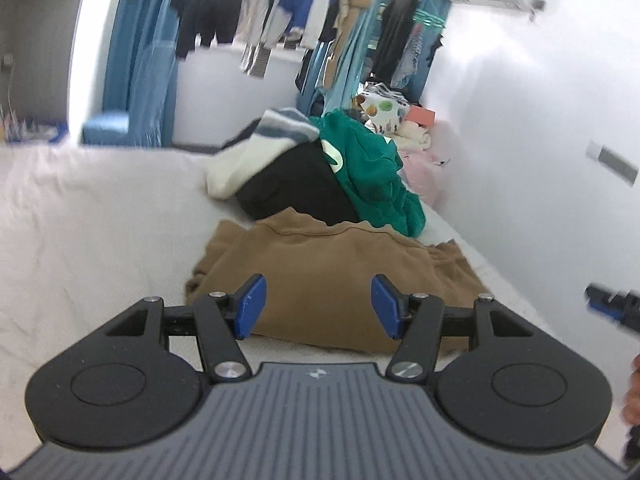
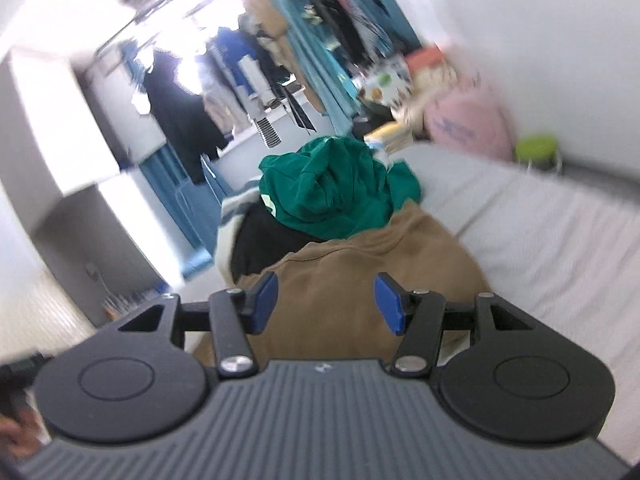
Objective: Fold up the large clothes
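Left wrist view: the left gripper (image 1: 318, 306) hangs with jaws spread and empty over the brown sweatshirt (image 1: 332, 268) on the white bed (image 1: 80, 220). The right gripper (image 2: 327, 303) too gapes empty — seemingly between folds; next, pinch an edge.

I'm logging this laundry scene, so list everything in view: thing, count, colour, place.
Brown garment: 1, brown, on bed, nearest both grippers.
Black garment: 1, black, behind the brown one.
Green garment: 1, green, atop the pile.
Striped garment: 1, cream and grey, pile's left.
Bed: 1, white.
Hanging clothes: several, mixed, far end.
Pink pillow: 1, pink, by wall.
Stool: 1, green, by wall.
Left gripper: open, empty.
Right gripper: open, empty.
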A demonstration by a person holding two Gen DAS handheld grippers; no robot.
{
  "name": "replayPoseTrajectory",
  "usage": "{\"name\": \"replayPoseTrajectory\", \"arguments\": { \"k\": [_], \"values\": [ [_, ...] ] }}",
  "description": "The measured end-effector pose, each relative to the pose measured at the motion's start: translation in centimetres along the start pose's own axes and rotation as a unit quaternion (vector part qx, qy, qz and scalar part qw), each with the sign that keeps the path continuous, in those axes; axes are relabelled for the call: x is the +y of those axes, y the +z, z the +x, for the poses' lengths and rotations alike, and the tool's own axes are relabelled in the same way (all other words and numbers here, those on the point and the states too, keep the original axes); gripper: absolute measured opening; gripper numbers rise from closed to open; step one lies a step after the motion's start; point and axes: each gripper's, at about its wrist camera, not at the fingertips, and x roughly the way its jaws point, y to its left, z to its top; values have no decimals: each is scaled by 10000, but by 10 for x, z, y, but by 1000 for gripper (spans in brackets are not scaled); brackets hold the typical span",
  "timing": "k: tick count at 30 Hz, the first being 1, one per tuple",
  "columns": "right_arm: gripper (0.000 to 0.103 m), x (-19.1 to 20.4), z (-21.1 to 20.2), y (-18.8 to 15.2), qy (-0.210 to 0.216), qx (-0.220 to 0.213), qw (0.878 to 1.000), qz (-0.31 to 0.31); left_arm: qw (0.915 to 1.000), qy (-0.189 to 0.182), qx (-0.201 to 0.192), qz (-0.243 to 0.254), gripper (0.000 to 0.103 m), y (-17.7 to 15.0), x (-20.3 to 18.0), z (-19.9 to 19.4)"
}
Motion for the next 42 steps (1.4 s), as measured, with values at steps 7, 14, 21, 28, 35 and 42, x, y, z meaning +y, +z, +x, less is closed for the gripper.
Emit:
{"name": "replayPoseTrajectory", "arguments": {
  "k": [7,14,21,28,35,42],
  "values": [
    [58,51,-42,-13,-2,-170,9973,-715,9989,-146,-234,381,64,-20,-35,-54],
    [58,87,-67,-42,149,-211,9941,-1056,9976,-279,-388,500,64,-47,-49,-85],
    [58,114,-76,-72,172,-138,9897,-1413,9971,-272,-492,507,64,-71,-52,-103],
    [58,121,-74,-92,158,54,9900,-1400,9974,-222,-519,447,64,-87,-48,-102],
    [58,123,-66,-111,-11,214,9887,-1485,9986,-127,-390,336,64,-102,-39,-86],
    [58,121,-56,-121,-173,343,9879,-1504,9991,-67,-305,301,64,-112,-30,-74]
  ]
}}
